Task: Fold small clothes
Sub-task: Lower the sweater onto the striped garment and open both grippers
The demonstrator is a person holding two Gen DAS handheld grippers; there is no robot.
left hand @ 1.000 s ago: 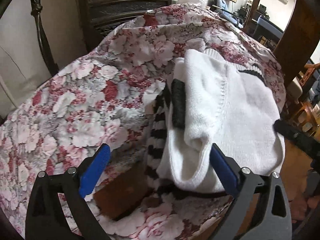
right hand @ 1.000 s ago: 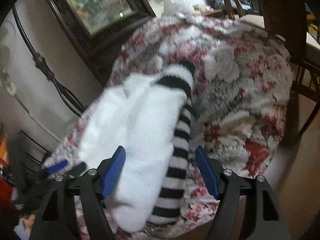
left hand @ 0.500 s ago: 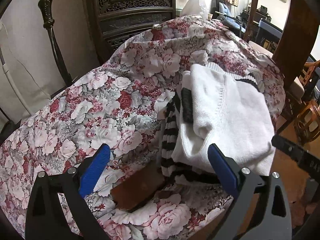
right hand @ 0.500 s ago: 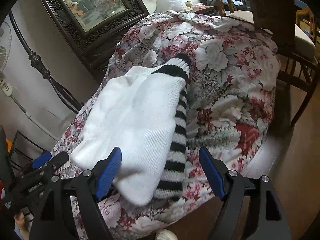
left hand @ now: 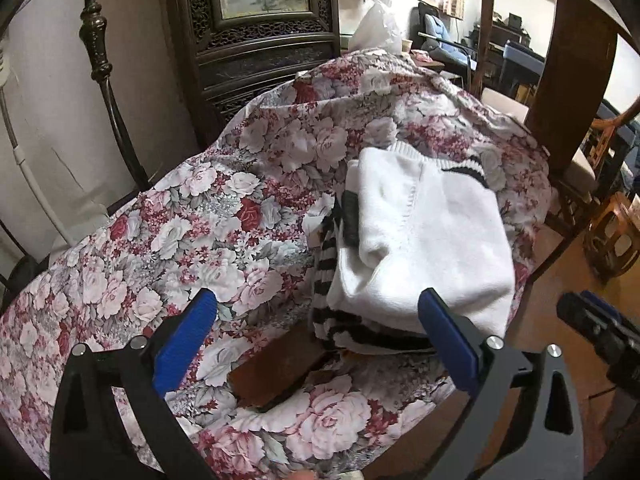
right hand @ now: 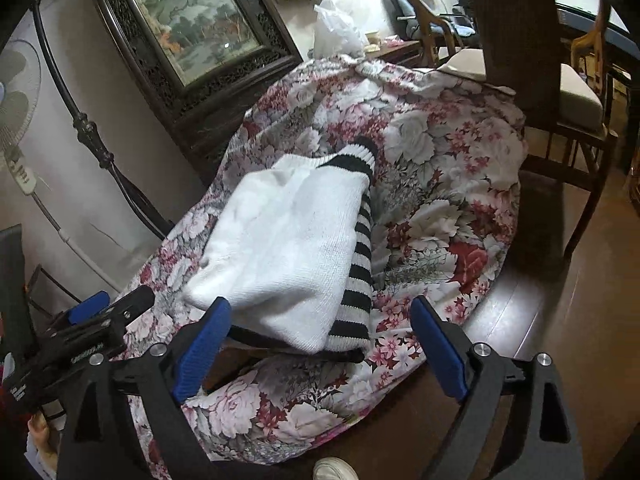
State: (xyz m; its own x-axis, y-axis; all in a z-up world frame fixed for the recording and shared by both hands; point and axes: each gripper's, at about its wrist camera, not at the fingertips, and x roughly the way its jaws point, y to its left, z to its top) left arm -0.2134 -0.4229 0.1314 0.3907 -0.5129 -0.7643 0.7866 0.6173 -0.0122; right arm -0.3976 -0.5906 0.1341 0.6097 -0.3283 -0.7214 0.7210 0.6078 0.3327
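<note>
Left wrist: left gripper (left hand: pixel 316 332) fingers spread, holding nothing, hovering clear of the cloth. White knit sweater (left hand: pixel 424 240) lay folded at 1 o'clock on the floral cloth (left hand: pixel 180 240), striped sleeve (left hand: pixel 326 276) tucked along its 9 o'clock edge. Looked soft, light, floppy; likely sags if lifted by one corner.

Right wrist: right gripper (right hand: pixel 320 344) also spread, empty. Sweater (right hand: pixel 288 248) at 11 o'clock, stripes at its 3 o'clock side. Best hold probably the thick near folded edge, both grippers
</note>
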